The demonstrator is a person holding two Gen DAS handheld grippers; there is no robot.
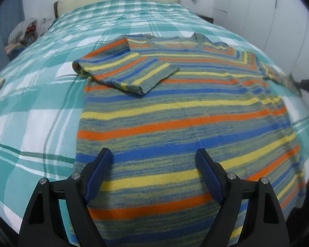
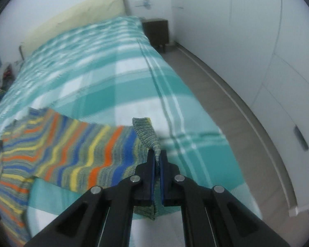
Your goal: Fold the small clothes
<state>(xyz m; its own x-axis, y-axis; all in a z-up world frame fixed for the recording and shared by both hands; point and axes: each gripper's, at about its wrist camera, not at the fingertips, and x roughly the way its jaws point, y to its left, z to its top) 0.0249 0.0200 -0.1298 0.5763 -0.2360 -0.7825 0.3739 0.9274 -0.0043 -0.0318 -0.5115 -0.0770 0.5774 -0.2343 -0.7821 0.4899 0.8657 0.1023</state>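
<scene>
On bed (image 1: 41, 113) with teal checked cover: striped sweater (image 1: 175, 123) laid flat, one sleeve folded across chest. Left gripper (image 1: 154, 158) spread wide above hem, nothing pinched. Right gripper (image 2: 157, 154) clamped on other sleeve's cuff (image 2: 146, 131). No readable labels.
</scene>
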